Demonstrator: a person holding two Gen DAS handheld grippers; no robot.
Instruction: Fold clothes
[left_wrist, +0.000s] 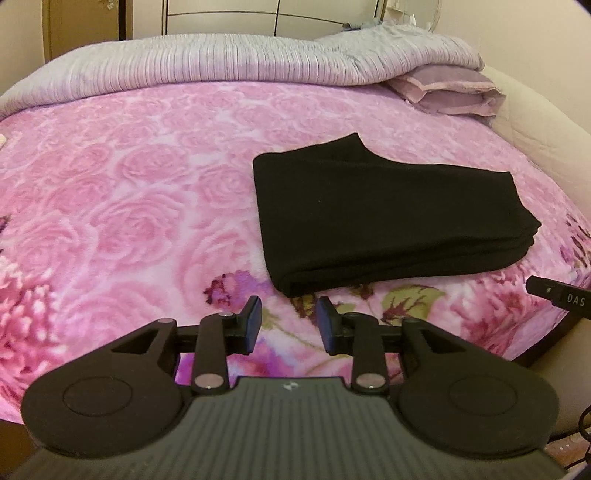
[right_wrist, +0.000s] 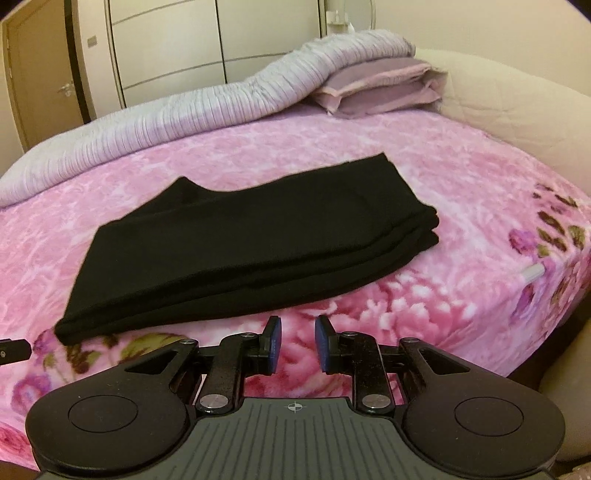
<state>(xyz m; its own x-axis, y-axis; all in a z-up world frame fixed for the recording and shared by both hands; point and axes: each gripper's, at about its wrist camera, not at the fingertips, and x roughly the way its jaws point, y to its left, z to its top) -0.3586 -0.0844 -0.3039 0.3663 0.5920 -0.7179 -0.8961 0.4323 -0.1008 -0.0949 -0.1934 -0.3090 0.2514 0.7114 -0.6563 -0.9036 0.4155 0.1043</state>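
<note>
Black folded knit garment (left_wrist: 388, 218) (right_wrist: 251, 236): lying flat on pink rose-patterned plush blanket (left_wrist: 129, 192) (right_wrist: 443, 177) covering the bed, folded into a stacked rectangle with several layered edges visible along the near and right sides. One upper corner raised into a small peak at the far edge.

Left tongs (left_wrist: 289, 321): open, nothing between the fingers, held just short of the garment's near left corner, not touching the fabric. Blanket visible through the gap.

Right tongs (right_wrist: 297, 341): open, nothing gripped, blue pads (right_wrist: 275, 345) facing each other, positioned just in front of the garment's near edge, apart from it.

Tip of the opposite tool visible at the frame edge in each wrist view.

Ribbed lilac-grey quilt (left_wrist: 207, 62) (right_wrist: 177, 114): rolled along the far side of the bed. Folded mauve cloth stack (left_wrist: 450, 92) (right_wrist: 380, 85): beside the quilt's right end, well apart from the garment. Cream wardrobe doors (right_wrist: 221, 40) behind the bed.
</note>
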